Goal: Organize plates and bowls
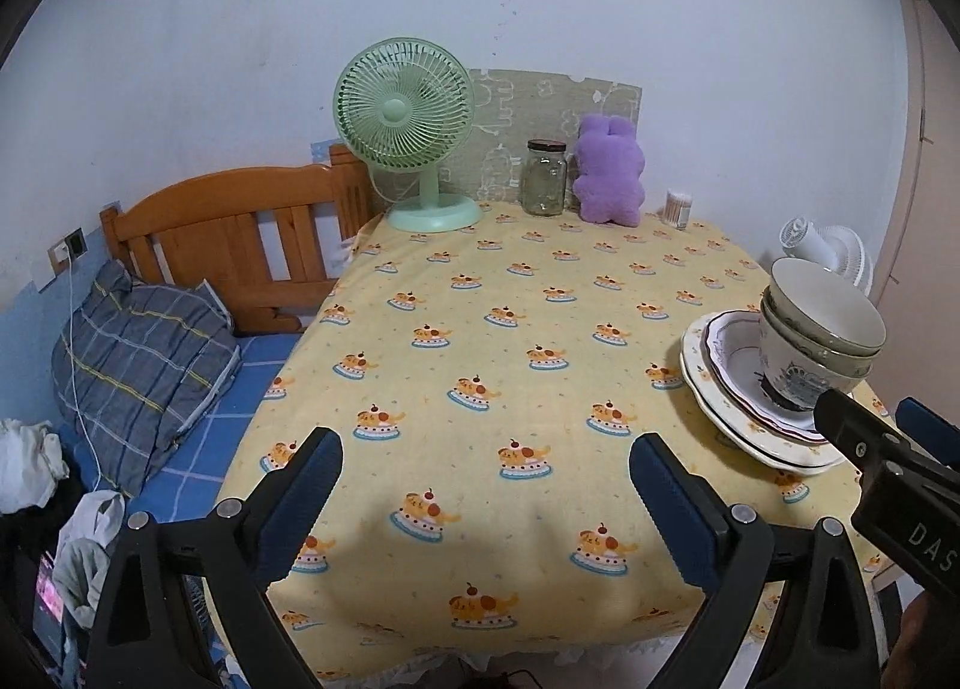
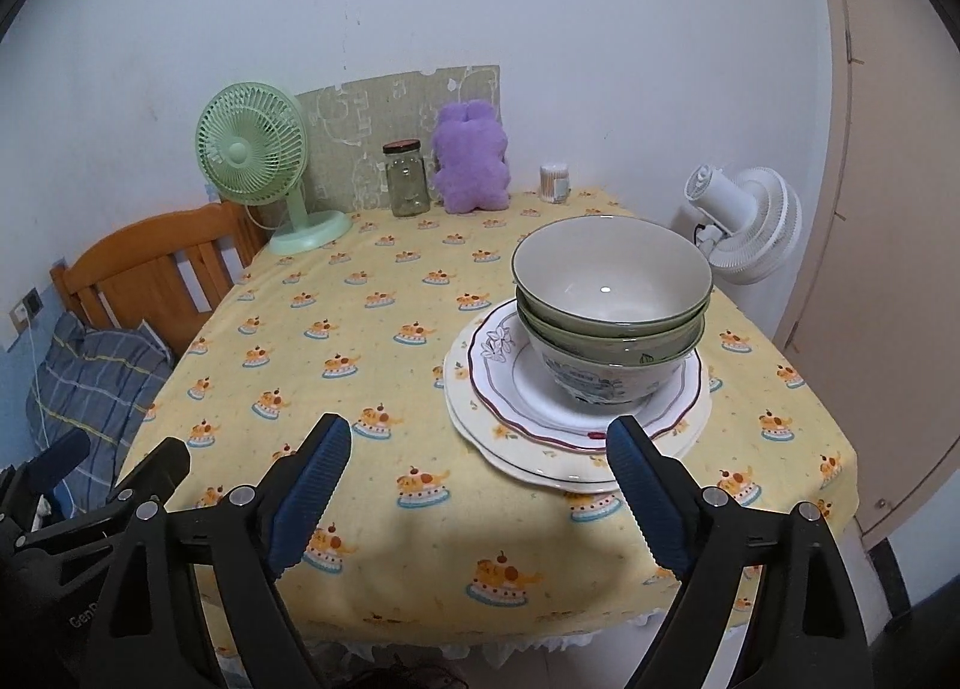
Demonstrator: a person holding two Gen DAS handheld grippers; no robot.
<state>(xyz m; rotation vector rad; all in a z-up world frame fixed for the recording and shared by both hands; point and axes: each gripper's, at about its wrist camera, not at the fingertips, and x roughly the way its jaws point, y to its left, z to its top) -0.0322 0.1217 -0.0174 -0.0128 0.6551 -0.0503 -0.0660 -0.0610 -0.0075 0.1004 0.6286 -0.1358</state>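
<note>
Three nested bowls (image 2: pixel 612 293), the upper two green-rimmed and the lowest with a blue print, stand on a stack of plates (image 2: pixel 480 425) on the right side of the table. The bowls (image 1: pixel 822 329) and plates (image 1: pixel 720 413) also show at the right edge of the left wrist view. My right gripper (image 2: pixel 483 452) is open with nothing between its fingers, just short of the plates' near rim. My left gripper (image 1: pixel 486 464) is open too, over bare cloth left of the stack. The right gripper's finger (image 1: pixel 852 425) reaches in beside the plates.
The table wears a yellow cloth (image 2: pixel 336 341) with a cake print. At its far edge stand a green fan (image 2: pixel 252 161), a glass jar (image 2: pixel 408 182), a purple plush toy (image 2: pixel 471 158) and a small swab tub (image 2: pixel 555 182). A white fan (image 2: pixel 750 221) sits beyond the right edge; a bed (image 1: pixel 150 353) lies left.
</note>
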